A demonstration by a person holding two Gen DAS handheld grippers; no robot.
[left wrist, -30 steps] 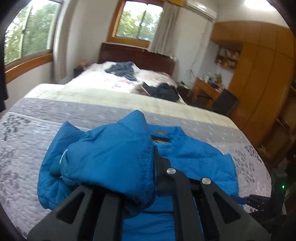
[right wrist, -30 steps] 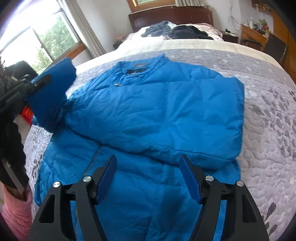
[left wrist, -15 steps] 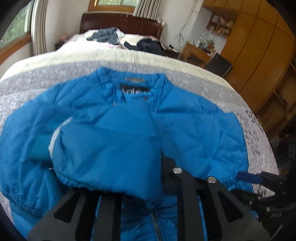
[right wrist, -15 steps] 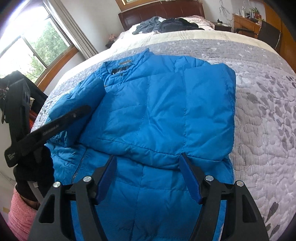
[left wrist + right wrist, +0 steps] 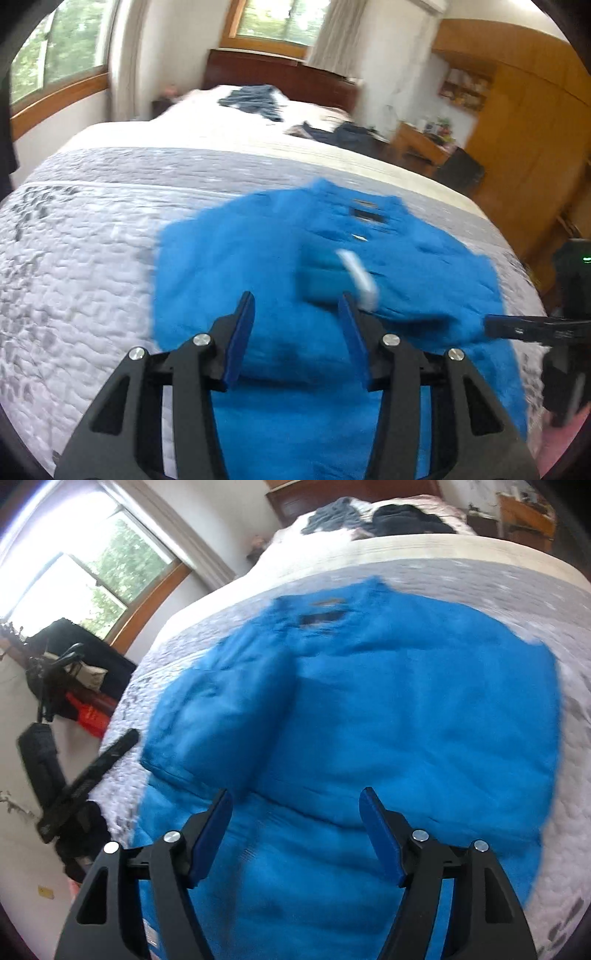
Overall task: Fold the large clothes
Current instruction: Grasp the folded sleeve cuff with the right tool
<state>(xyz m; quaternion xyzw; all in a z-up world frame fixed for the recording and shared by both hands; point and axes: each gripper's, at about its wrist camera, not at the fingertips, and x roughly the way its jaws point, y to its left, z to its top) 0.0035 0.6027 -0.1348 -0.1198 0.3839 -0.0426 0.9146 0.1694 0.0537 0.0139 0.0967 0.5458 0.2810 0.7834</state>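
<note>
Both jaws stand spread with nothing between them: the left gripper and the right gripper hang above the near hem of the jacket. Under everything lies the bed, covered by a grey quilted spread. On it the blue jacket lies flat, collar pointing away, with both sleeves folded in across its front. Dark clothes sit in heaps at the far end by the headboard.
</note>
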